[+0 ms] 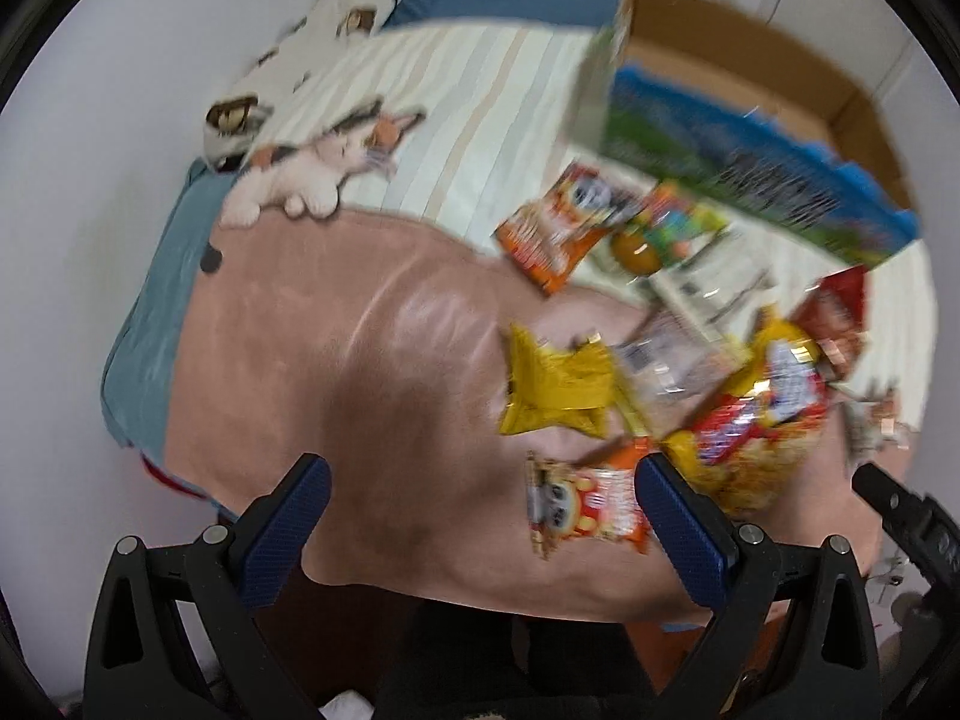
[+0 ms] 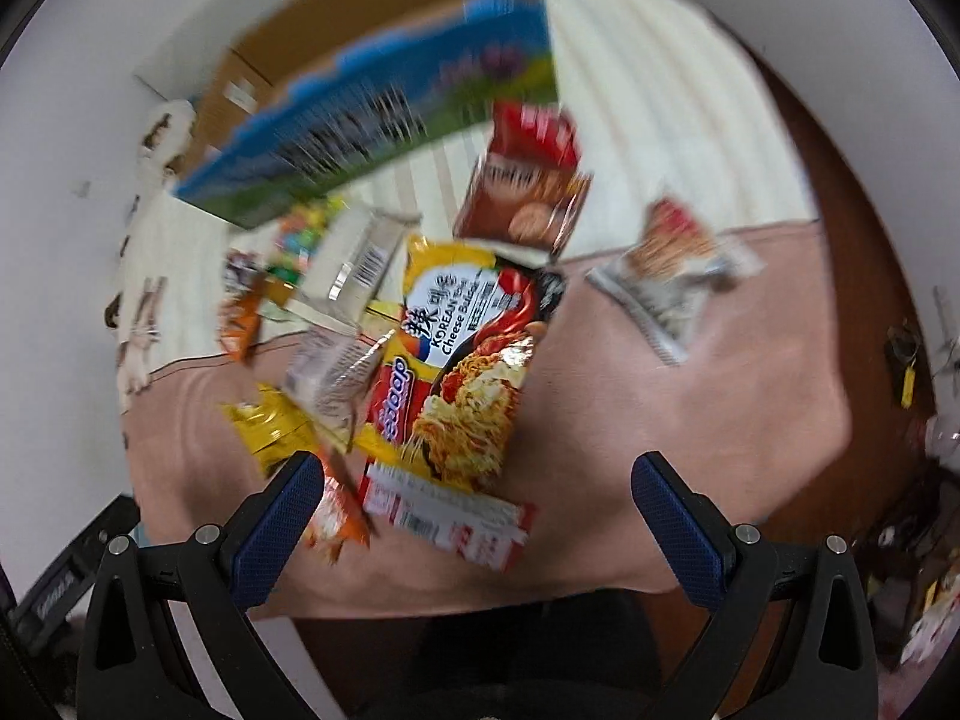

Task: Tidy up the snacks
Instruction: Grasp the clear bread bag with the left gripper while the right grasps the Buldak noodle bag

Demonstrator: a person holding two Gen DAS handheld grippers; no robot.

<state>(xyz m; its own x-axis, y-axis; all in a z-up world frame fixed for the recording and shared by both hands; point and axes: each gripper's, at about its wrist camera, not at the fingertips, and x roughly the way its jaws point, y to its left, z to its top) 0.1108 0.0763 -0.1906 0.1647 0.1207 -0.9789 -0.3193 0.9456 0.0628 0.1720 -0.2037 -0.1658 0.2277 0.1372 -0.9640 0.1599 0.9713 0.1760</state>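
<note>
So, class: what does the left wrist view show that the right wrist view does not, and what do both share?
Only the left wrist view shows the plush cat clearly and the blue sheet. Only the right wrist view shows the grey snack packet lying apart on the pink blanket. Both show the noodle packet, the yellow packet, the open cardboard box and open, empty grippers.

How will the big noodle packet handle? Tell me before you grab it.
The noodle packet looks glossy, so its film may slip between the pads. It lies flat and broad, probably light, with a stiffish block inside that could crack if squeezed hard. It overlaps neighbouring packets, so lifting it may drag those along.
</note>
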